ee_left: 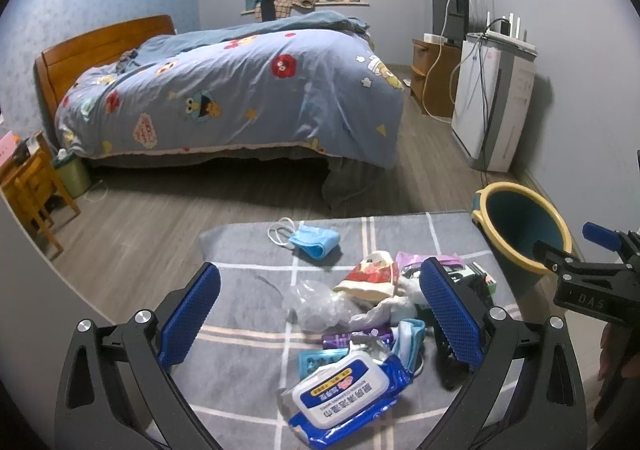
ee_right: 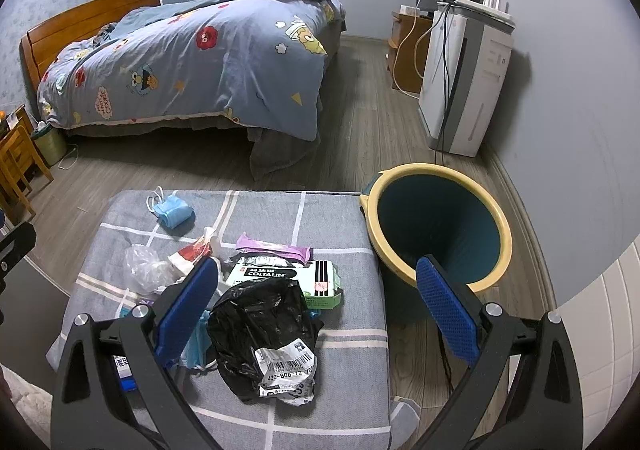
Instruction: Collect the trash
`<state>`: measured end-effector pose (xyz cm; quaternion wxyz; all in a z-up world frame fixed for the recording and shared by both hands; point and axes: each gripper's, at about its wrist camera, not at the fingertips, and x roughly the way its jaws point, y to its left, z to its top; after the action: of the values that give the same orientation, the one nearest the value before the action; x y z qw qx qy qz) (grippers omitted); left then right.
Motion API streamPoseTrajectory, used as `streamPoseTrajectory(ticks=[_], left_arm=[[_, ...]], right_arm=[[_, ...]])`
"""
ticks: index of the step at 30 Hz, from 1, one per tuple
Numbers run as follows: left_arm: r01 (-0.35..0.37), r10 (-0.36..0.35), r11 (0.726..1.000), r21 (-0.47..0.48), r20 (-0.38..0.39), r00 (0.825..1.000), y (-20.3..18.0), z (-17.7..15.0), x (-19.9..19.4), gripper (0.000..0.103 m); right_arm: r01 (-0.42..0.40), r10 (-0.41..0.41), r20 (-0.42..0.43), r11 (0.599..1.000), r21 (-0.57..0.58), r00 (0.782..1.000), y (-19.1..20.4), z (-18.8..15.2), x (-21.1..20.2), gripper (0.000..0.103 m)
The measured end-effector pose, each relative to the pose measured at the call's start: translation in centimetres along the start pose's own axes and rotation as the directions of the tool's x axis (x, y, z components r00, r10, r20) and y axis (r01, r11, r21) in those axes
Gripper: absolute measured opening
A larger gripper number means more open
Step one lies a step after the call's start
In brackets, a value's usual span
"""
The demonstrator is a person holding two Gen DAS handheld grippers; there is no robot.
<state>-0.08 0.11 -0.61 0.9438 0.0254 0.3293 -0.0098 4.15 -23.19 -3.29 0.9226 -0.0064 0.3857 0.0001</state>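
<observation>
Two tongs, both spread wide and holding nothing — the right tongs (ee_right: 316, 314) hang over the black bag (ee_right: 264, 334), which lies between its pads, long axis running away from them. Its bin (ee_right: 505, 234) stands just right, seemingly empty. The left tongs (ee_left: 320, 322) hover over the wipes pack (ee_left: 344, 394)

A grey checked cushion (ee_right: 280, 402) is carrying the litter: a blue face mask (ee_right: 173, 213) is lying apart near its far edge, while a clear plastic bag (ee_right: 144, 270), a purple wrapper (ee_right: 274, 248), a green medicine box (ee_right: 320, 284), a black plastic bag (ee_right: 264, 326) and a wet-wipes pack (ee_left: 340, 394) are lying clustered together. The cushion is sitting on the wooden floor (ee_right: 360, 130), and a yellow-rimmed bin (ee_right: 440, 226) is standing just beside it.
</observation>
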Motion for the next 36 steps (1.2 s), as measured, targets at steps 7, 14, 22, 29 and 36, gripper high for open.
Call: streamPoseTrajectory(ticks=[7,14,22,29,36], left_arm=[[-0.001,0.001,1.0,0.002,-0.002,1.0,-0.08,0.09,0.03,0.099],[-0.001,0.001,1.0,0.002,-0.004,1.0,-0.04,0.17,0.03,0.099],[-0.001,0.001,1.0,0.0,-0.004,1.0,0.07,-0.02,0.09,0.099],[-0.003,0.003,1.0,0.003,-0.005,1.0,-0.01,0.08,0.1,0.099],[-0.002,0.003,1.0,0.003,-0.006,1.0,-0.05,0.13,0.1,0.099]], right_arm=[[0.003,-0.003,-0.001,1.0,0.004,1.0,-0.15,-0.01,0.1,0.097],[0.003,-0.003,-0.001,1.0,0.002,1.0,-0.2,0.03,0.08,0.097],[0.006,-0.006,-0.001,1.0,0.001,1.0,-0.32,0.07,0.02,0.097],[0.006,-0.006,-0.001,1.0,0.0,1.0,-0.23,0.07,-0.01,0.097],[0.006,-0.006,-0.001,1.0,0.0,1.0,-0.21,0.04,0.0,0.097]])
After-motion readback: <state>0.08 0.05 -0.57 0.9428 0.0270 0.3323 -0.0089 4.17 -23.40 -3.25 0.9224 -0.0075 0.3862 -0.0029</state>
